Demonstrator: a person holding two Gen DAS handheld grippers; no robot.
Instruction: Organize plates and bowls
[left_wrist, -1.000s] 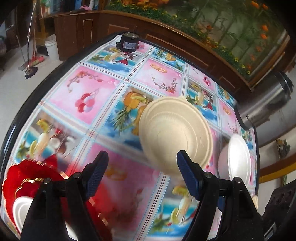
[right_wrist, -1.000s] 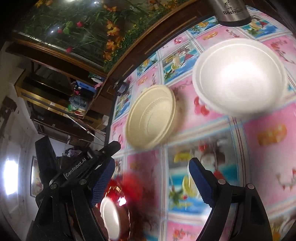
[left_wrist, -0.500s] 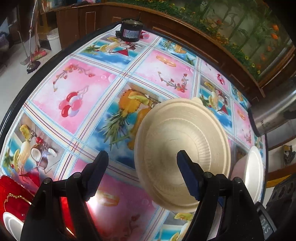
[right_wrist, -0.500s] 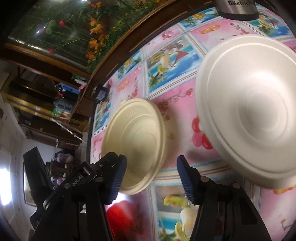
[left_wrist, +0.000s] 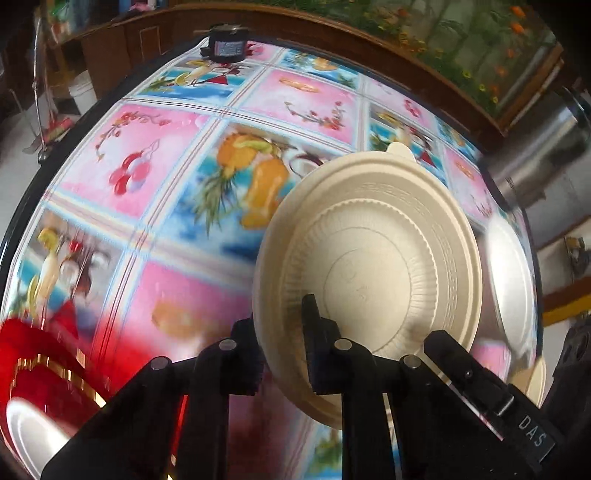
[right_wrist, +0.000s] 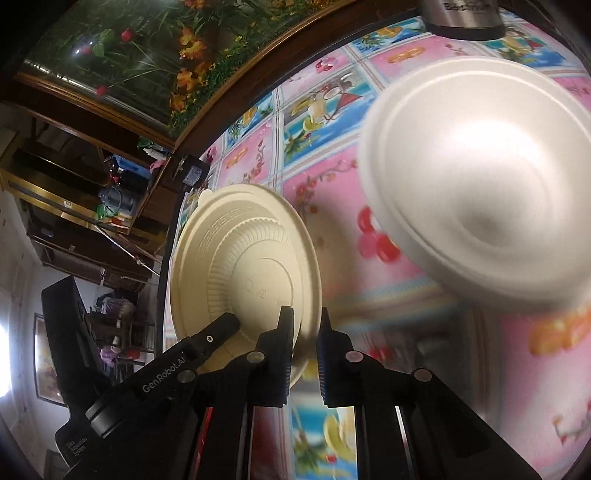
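Observation:
A cream ridged bowl (left_wrist: 373, 266) lies on the table's fruit-patterned cloth (left_wrist: 177, 158). My left gripper (left_wrist: 279, 332) grips its near-left rim. One finger is outside the rim and one inside, and the jaws are closing with the pads pressed on it. In the right wrist view the same cream bowl (right_wrist: 247, 266) has its near-right rim pinched in my right gripper (right_wrist: 304, 328), whose jaws are closing tight on it. A white foam bowl (right_wrist: 480, 177) lies upside down to the right, apart from both grippers.
A red plate holding a white dish (left_wrist: 44, 362) sits at the near left. A steel flask (left_wrist: 543, 147) stands at the table's far right edge, and a small black device (left_wrist: 225, 42) at the far end. A dark wooden cabinet runs behind the table.
Both grippers have come down onto the cream bowl and gone from wide open to closed on its rim. The bowl now fills more of both views.

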